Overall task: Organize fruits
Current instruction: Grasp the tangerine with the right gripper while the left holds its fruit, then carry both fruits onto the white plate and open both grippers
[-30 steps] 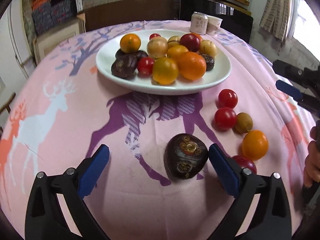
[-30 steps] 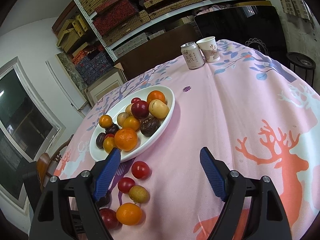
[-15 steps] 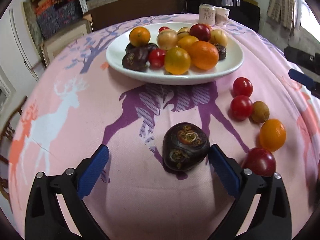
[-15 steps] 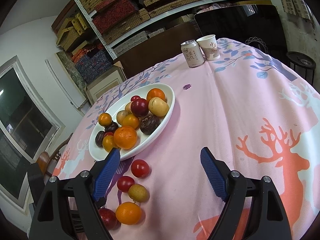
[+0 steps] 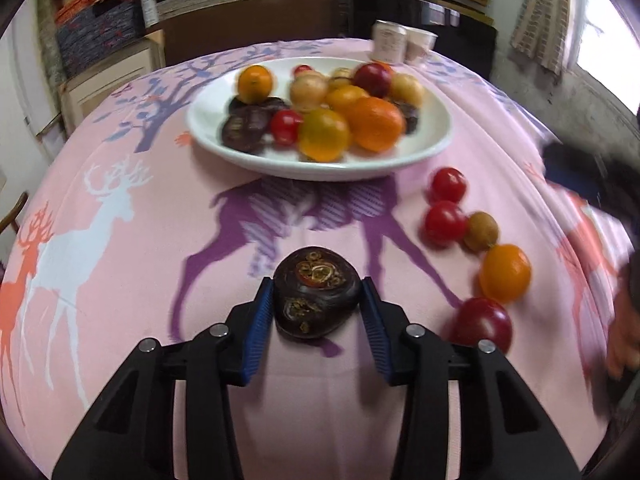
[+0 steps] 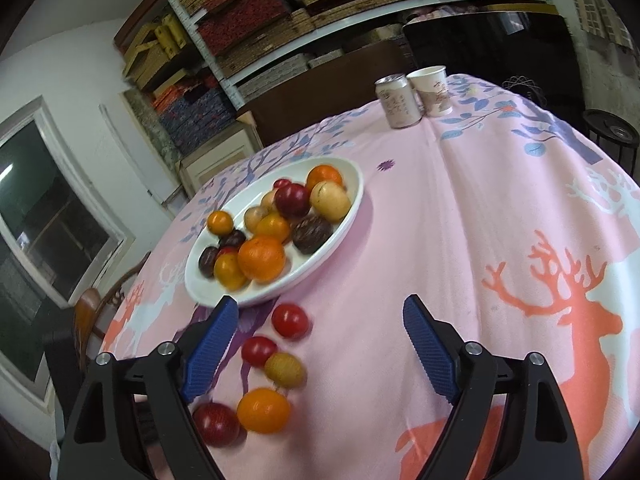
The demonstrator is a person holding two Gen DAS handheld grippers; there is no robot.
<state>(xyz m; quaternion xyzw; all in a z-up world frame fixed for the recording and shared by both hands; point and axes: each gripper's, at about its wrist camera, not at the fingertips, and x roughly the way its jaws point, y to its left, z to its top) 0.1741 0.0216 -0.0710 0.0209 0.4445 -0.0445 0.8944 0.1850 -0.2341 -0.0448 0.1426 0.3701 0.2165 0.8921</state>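
My left gripper (image 5: 317,312) is shut on a dark brown fruit (image 5: 316,292), its blue pads against both sides, on the pink tablecloth. A white plate (image 5: 436,140) piled with several fruits stands beyond it; it also shows in the right wrist view (image 6: 352,216). To the right lie two red tomatoes (image 5: 447,185), a small brown fruit (image 5: 481,231), an orange (image 5: 505,273) and a red plum (image 5: 483,322). My right gripper (image 6: 316,334) is open and empty, above the cloth beside these loose fruits (image 6: 263,409).
A drink can (image 6: 398,101) and a paper cup (image 6: 433,89) stand at the table's far edge. Shelves with boxes rise behind the table. A wooden chair (image 6: 92,312) stands at the left.
My left gripper has closed from wide open onto the dark brown fruit. The right gripper has barely shifted.
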